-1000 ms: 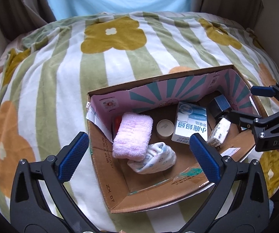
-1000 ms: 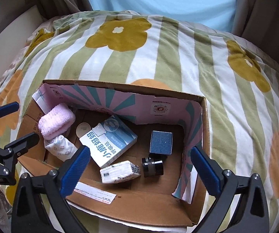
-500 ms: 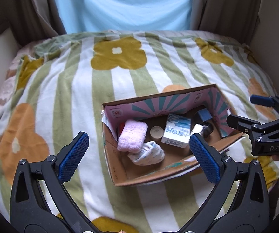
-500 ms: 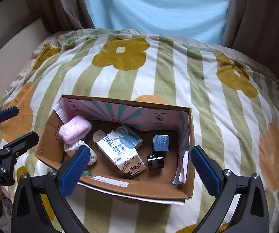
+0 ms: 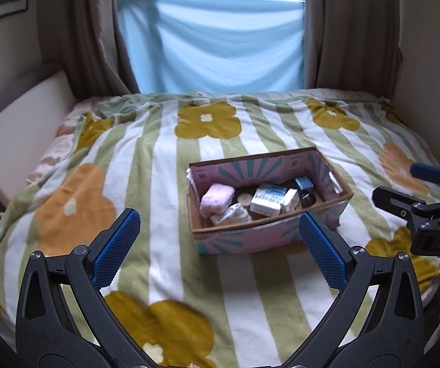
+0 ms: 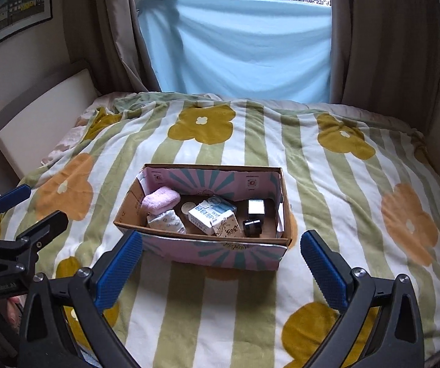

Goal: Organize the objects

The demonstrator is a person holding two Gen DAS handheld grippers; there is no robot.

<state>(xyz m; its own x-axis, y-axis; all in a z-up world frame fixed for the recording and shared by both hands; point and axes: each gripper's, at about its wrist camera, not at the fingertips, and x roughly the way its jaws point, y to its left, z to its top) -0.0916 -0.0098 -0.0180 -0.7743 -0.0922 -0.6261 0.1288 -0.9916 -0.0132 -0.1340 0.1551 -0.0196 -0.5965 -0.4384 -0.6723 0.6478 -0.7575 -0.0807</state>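
The cardboard box lies near the middle of the bed, on the striped blanket with big yellow and orange flowers. Its top is open, its walls are pink with teal rays, and its long axis runs left to right across both views.

Inside I count seven things. At the left end one pink folded towel leans on the back wall, and one white patterned cloth bundle lies just in front of it, touching it. Next to them is one small round cream lid or jar. In the middle one blue and white carton lies flat, its long axis going diagonally from the near wall to the far wall. One small white packet with dark print touches its right near corner. At the right end are one dark blue cube and, nearer the camera, one small black round jar. A white paper strip stands against the right wall.

Outward from the box, the left gripper hovers in front of it, jaws spread wide and holding nothing. The right gripper hovers likewise in front of the box, wide apart and empty. Behind the bed a light blue cloth hangs over the window between two brown curtains.
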